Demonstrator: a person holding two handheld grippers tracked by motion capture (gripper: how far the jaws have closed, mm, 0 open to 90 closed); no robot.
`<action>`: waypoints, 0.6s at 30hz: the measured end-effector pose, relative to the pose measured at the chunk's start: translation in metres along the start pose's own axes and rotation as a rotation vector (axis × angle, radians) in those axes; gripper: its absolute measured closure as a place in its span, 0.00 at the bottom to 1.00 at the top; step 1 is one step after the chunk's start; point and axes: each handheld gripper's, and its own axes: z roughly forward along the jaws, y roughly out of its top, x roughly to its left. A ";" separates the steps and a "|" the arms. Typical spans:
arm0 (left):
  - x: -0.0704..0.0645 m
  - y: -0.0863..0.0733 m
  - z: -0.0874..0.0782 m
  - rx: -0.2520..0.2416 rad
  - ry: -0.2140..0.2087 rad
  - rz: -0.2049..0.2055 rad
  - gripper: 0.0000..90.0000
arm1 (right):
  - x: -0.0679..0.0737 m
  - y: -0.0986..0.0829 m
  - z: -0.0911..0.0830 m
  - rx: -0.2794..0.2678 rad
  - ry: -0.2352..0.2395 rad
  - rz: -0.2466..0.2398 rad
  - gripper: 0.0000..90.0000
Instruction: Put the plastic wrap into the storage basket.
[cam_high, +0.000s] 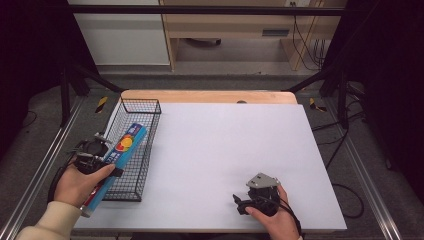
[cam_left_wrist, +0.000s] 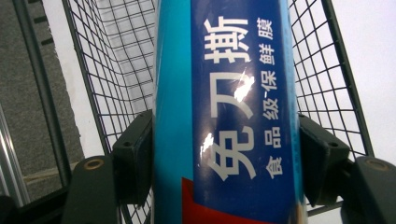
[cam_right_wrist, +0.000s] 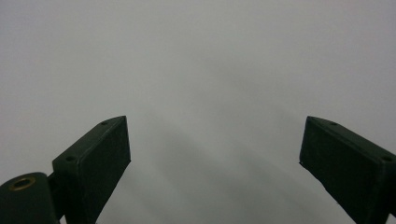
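Blue and glossy, the cling-film box (cam_left_wrist: 229, 121) sits pinched between the fingers (cam_left_wrist: 133, 154) of my left gripper (cam_high: 95, 155), one pad pressed on each long side. I hold it slanted over the near left edge of the black wire basket (cam_high: 145, 107), its far end inside the basket, its near end sticking out past my left hand (cam_high: 75, 185). My right gripper (cam_high: 257, 192) hovers low over the white table (cam_high: 225, 140) near its front edge, well apart from the basket, its fingers (cam_right_wrist: 98, 154) spread wide with nothing between them.
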 end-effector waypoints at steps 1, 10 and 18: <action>-0.001 0.001 0.001 0.010 0.006 0.000 0.35 | 0.000 0.000 0.000 0.000 0.001 -0.005 0.10; -0.002 0.005 0.004 0.044 -0.040 -0.027 0.35 | 0.000 0.000 0.001 0.003 0.001 -0.004 0.10; 0.000 0.010 0.006 0.075 -0.006 0.007 0.35 | 0.000 0.000 0.001 0.005 0.004 -0.009 0.10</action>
